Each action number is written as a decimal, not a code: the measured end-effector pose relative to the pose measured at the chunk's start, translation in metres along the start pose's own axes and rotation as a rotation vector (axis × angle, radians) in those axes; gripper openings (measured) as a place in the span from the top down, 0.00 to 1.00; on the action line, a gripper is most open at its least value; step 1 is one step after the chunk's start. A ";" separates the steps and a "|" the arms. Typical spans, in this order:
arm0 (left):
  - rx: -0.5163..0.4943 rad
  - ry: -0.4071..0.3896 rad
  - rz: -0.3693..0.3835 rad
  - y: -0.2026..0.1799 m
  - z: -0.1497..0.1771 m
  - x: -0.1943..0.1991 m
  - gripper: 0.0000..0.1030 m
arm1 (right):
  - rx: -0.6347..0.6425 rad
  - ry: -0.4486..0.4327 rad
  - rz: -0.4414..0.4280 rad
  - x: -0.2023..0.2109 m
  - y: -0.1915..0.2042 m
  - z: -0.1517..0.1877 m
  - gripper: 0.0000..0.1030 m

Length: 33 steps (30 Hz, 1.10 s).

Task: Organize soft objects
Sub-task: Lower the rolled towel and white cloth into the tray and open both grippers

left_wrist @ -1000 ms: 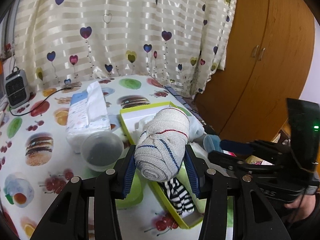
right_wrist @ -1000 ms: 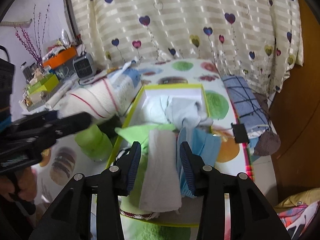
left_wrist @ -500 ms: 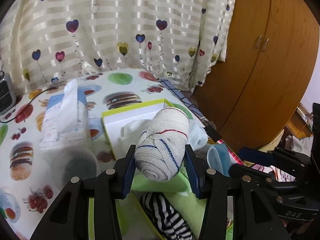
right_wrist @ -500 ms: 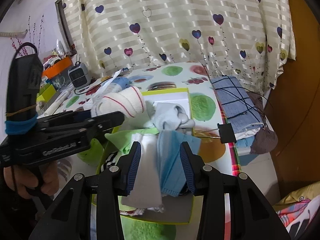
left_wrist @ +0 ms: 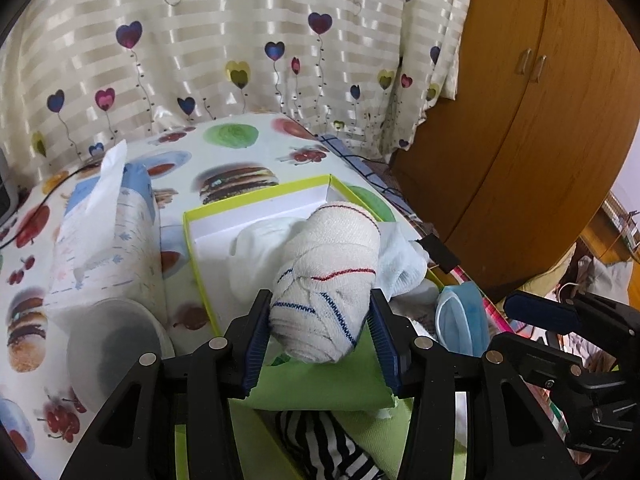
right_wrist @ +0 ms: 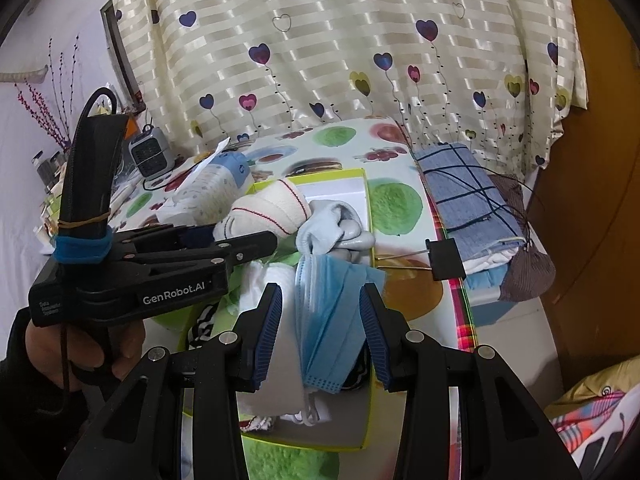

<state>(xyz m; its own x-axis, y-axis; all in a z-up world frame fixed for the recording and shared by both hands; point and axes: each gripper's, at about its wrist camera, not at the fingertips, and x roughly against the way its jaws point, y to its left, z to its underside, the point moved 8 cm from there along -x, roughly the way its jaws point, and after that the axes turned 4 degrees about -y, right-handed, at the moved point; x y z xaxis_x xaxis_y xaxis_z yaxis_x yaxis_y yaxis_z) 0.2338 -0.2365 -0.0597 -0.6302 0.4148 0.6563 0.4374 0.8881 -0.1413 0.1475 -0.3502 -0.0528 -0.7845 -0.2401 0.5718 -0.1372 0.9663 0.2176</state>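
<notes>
Nearby, tissue pack (left_wrist: 100, 236) flanks the box (left_wrist: 256, 204).

Even, soft indoor light; the cream striped satin curtain with heart prints (left_wrist: 248, 40) shows sheen bands. Fisheye curvature bends edges, corners vignette black. Shadows faint; foreground sharp, periphery slightly soft.

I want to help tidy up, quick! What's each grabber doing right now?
Left gripper: jaws opening, rolled white sock between them.
Right gripper: holding a blue face mask and white cloth.
</notes>
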 end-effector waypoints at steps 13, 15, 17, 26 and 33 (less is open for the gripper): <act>-0.003 -0.053 -0.011 -0.002 -0.001 0.032 0.52 | 0.013 -0.004 0.005 0.008 0.005 0.000 0.59; 0.000 -0.060 -0.011 -0.002 0.000 0.038 0.52 | 0.013 -0.004 0.004 0.009 0.007 0.000 0.59; 0.002 -0.072 -0.013 -0.003 0.001 0.047 0.52 | 0.013 -0.003 0.004 0.009 0.007 0.001 0.59; 0.000 -0.109 -0.026 -0.005 0.014 0.088 0.52 | 0.031 -0.005 0.001 0.026 0.030 0.009 0.59; 0.022 -0.112 -0.070 0.003 0.029 0.113 0.52 | 0.058 0.006 0.007 0.032 0.049 0.015 0.59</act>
<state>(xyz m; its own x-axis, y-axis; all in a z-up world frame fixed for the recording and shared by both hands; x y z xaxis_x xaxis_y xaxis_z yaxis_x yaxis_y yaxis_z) 0.1451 -0.1817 -0.0077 -0.7271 0.3699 0.5783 0.3765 0.9193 -0.1147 0.1063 -0.3095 -0.0359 -0.7819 -0.2333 0.5781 -0.1666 0.9718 0.1668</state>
